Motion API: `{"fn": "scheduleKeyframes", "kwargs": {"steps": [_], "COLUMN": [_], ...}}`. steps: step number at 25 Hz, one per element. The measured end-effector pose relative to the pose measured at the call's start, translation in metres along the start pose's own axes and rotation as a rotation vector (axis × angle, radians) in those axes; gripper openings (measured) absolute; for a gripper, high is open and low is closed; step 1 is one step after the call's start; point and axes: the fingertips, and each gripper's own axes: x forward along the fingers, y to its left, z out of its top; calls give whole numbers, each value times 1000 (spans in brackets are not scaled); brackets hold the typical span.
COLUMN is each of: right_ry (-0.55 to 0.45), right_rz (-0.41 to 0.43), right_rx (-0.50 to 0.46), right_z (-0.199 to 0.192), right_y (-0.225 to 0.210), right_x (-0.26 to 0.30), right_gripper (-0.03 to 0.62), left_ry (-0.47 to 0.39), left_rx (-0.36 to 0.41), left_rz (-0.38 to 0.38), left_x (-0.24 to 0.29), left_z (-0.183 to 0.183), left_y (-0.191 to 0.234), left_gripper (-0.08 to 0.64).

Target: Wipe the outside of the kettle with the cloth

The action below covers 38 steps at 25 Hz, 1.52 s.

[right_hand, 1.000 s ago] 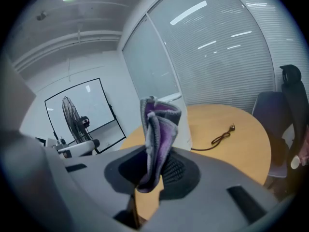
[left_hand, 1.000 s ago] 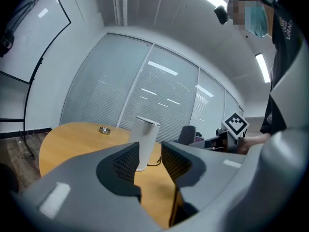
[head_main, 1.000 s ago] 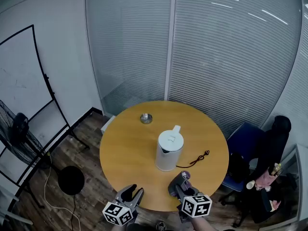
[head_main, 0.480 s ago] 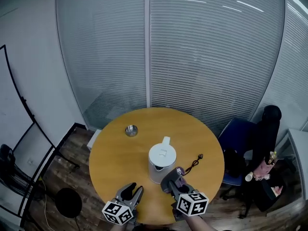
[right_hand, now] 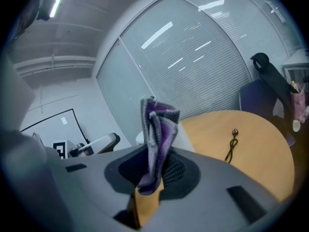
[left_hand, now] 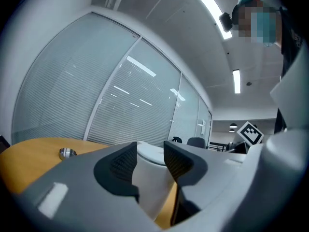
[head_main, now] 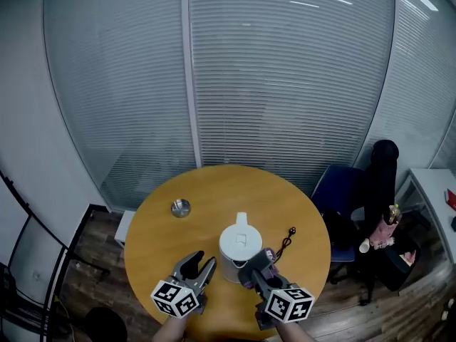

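Two grippers at the round table's near edge. Right gripper clamps the purple cloth. Left gripper has just opened wider and holds nothing. The white kettle stands just ahead, near the table's middle. Approach step, likely no wiping yet. Next: steady the kettle, press the cloth to its wall.

The room is small, and a round wooden table stands in the middle of it. Behind the table there is a wide glass wall covered by closed horizontal blinds and divided by a pale vertical post. Lamp reflections lie as bright lines on the glass. The floor is made of dark wooden boards. To the right of the table stands a blue chair, with a tall black shape just beside it. Further right is the corner of a white desk. A long lamp shines on the ceiling. A white board in a black frame stands by the plain wall.
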Motion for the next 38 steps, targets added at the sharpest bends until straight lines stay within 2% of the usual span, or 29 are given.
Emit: {"fn": "scheduleKeyframes", "kwargs": {"steps": [5,11,15,20,23,26,29,32,38], "right_ry": [-6,78,186,335,361,362,304,212,64], "right_rz": [-62,-152,-219,-284,-294,-287,-286,-250,-114], "right_rx": [28,61,52,103,121,126,138,117,16], "right_z": [-12,-58,-100,-150,-160,-156,-135,-93,0], "right_y": [-13,-48,-77,-113,-120,-117,-115,-107,-69], "right_x": [6,18,34,51,56,53,40,29,7], "right_gripper": [64,64,64,64,64,64,64,64,64], "left_ry": [1,35,60,112,113,110,108,100,80], "left_rx": [14,1,-4,4,2,6,8,5,-5], "left_rz": [-80,-139,-151,-144,-121,-105,-101,-96,-83], "left_x": [35,52,58,64,68,68,68,70,67], "left_z": [13,4,-5,-19,-20,-20,-20,-19,-19], "left_y": [4,-5,-5,-5,-3,-1,-2,0,0], "left_gripper": [177,192,192,192,192,192,192,192,190]}}
